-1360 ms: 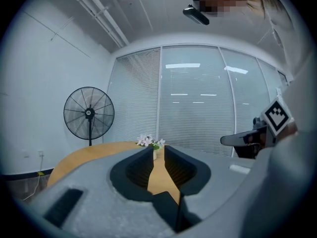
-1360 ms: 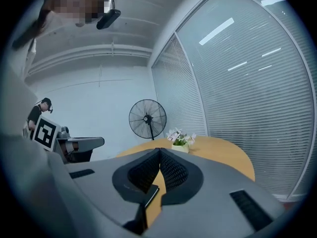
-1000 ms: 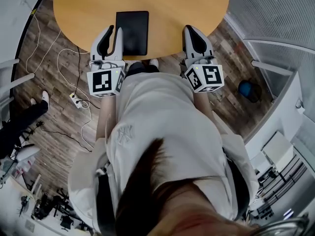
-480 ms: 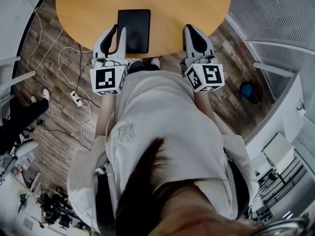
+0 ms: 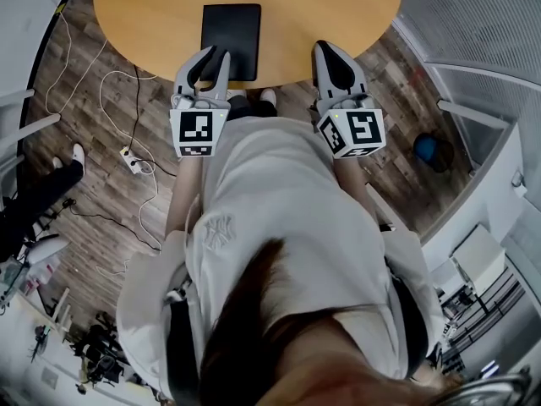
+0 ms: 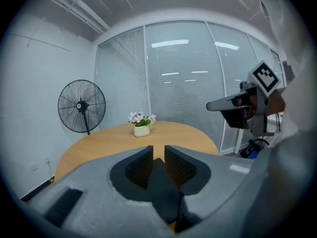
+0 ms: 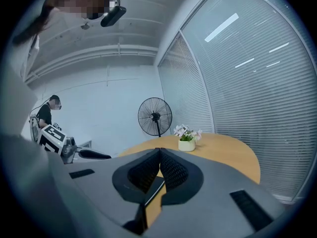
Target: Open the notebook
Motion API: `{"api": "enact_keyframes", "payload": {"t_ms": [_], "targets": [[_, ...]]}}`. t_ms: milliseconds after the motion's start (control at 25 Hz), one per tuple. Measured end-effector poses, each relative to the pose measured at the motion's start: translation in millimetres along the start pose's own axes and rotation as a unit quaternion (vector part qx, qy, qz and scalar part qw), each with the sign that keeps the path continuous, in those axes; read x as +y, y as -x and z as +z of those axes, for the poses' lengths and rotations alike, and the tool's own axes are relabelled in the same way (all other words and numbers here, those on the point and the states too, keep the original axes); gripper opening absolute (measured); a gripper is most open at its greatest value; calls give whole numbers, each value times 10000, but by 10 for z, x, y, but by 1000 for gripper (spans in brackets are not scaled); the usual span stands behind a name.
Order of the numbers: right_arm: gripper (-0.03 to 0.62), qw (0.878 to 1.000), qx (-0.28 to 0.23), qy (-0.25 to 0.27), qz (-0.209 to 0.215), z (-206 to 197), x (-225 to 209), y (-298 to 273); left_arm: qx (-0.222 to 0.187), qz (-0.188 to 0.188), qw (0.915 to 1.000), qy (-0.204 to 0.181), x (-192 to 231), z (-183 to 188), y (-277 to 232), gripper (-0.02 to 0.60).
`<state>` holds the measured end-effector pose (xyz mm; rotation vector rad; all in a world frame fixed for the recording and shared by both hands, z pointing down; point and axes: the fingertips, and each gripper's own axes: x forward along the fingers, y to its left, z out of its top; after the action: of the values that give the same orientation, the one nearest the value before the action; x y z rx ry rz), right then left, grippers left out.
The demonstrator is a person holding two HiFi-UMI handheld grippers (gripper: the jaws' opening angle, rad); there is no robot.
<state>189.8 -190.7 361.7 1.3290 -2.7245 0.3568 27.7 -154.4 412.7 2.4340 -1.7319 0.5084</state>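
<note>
Black and closed, the notebook [image 5: 230, 36] lay flat on the round wooden table [image 5: 144, 15], close to the edge nearest the person. The left hand-held gripper [image 5: 215, 55] hung at the notebook's near left corner. Its jaws stood a narrow gap apart and clamped nothing, and the left gripper view showed the dark cover through that gap. The right hand-held gripper [image 5: 330, 52] sat to the right of the notebook, apart from it, at the table's edge, with its jaws together at the tips. Farther across the table stood a small white pot of flowers [image 6: 141, 128]. A standing fan [image 6: 81, 105] rose beyond the table, and white cables [image 5: 127, 134] trailed over the wood-plank floor [image 5: 84, 184].
</note>
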Motion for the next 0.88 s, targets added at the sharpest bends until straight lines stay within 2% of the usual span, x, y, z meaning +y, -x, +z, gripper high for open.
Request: {"api": "enact_keyframes", "payload": {"t_ms": [200, 600, 760, 880], "targets": [[3, 10000, 38, -64, 41, -105, 22, 32, 425, -317, 9985, -110, -226, -303, -60, 97], [3, 9996, 46, -272, -29, -280, -11, 105, 1141, -829, 9894, -343, -572, -846, -178, 138], [3, 9995, 41, -325, -37, -313, -22, 108, 1392, -1005, 9834, -583, -681, -1025, -266, 147], [3, 9994, 71, -342, -31, -346, -14, 99, 1623, -1197, 9755, -883, -761, -1185, -327, 160]]}}
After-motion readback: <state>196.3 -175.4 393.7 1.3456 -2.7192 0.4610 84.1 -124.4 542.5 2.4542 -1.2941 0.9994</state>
